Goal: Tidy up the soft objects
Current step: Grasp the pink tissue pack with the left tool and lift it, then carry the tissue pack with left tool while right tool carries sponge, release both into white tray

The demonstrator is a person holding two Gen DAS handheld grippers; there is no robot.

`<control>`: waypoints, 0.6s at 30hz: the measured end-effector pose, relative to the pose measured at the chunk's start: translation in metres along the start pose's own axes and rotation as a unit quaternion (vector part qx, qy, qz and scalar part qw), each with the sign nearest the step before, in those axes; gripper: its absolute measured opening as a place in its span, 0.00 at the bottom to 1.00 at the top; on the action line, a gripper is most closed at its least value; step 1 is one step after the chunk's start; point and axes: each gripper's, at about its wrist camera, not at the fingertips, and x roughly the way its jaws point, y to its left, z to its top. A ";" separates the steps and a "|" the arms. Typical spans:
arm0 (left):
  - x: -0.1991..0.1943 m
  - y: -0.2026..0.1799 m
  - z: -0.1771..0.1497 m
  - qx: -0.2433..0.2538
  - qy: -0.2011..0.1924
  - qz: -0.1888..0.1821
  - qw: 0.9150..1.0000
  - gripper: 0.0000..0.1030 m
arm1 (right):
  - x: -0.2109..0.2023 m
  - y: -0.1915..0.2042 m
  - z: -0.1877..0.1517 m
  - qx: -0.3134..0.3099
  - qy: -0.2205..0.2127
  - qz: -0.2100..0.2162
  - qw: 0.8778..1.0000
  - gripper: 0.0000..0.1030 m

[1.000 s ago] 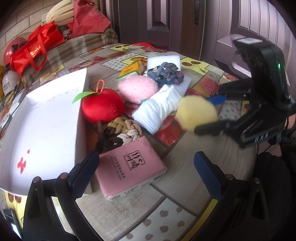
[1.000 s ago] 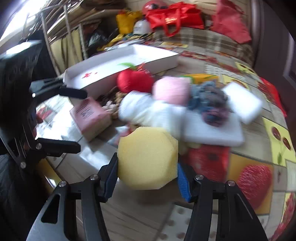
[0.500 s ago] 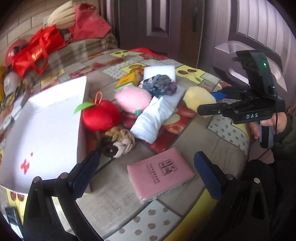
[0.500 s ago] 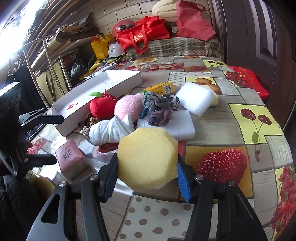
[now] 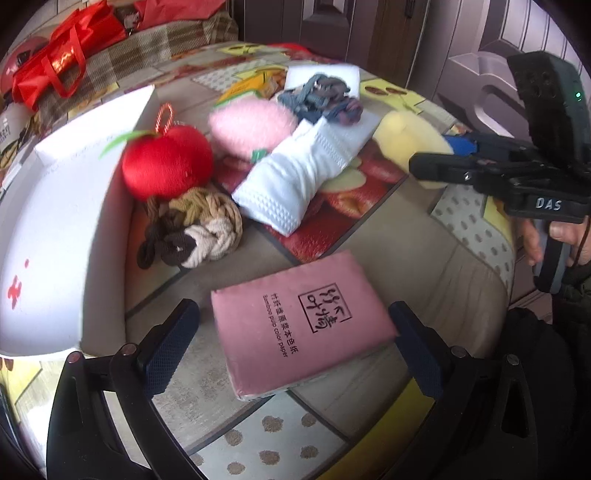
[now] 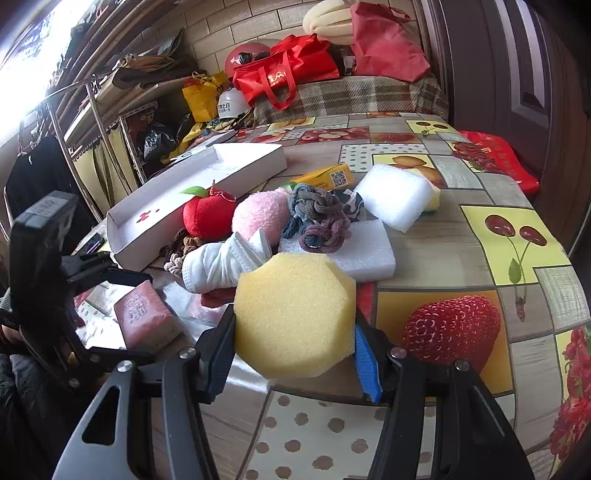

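My right gripper (image 6: 293, 356) is shut on a yellow sponge (image 6: 295, 314) and holds it above the table's near edge; it also shows in the left wrist view (image 5: 410, 146). My left gripper (image 5: 291, 350) is open, its fingers on either side of a pink tissue pack (image 5: 301, 321) lying on the table. A red plush apple (image 5: 166, 166), pink fluffy ball (image 5: 251, 127), white rolled cloth (image 5: 295, 181), braided rope knot (image 5: 192, 229) and knitted tangle (image 5: 319, 98) lie in a cluster beside a white tray (image 5: 48, 229).
White foam blocks (image 6: 397, 199) and a yellow carton (image 6: 325, 177) lie behind the cluster. Red bags (image 6: 288, 70) sit on a plaid-covered surface at the back. A shelf rack (image 6: 110, 122) stands to the left. A door (image 5: 369, 26) is beyond the table.
My left gripper has moved forward and down so the pink tissue pack now lies between its open fingers. My right gripper still holds the yellow sponge, shifted slightly.
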 end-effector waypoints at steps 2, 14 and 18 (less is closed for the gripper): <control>-0.005 -0.002 -0.001 0.008 -0.014 -0.009 1.000 0.83 | 0.000 0.001 -0.001 -0.003 -0.003 0.002 1.000 0.55; -0.092 0.027 -0.002 -0.015 -0.276 0.059 0.959 0.83 | -0.055 0.017 0.041 -0.012 -0.202 0.005 0.979 0.55; -0.095 0.055 -0.005 -0.054 -0.330 0.127 0.934 0.83 | -0.051 0.021 0.049 -0.011 -0.276 -0.022 0.961 0.57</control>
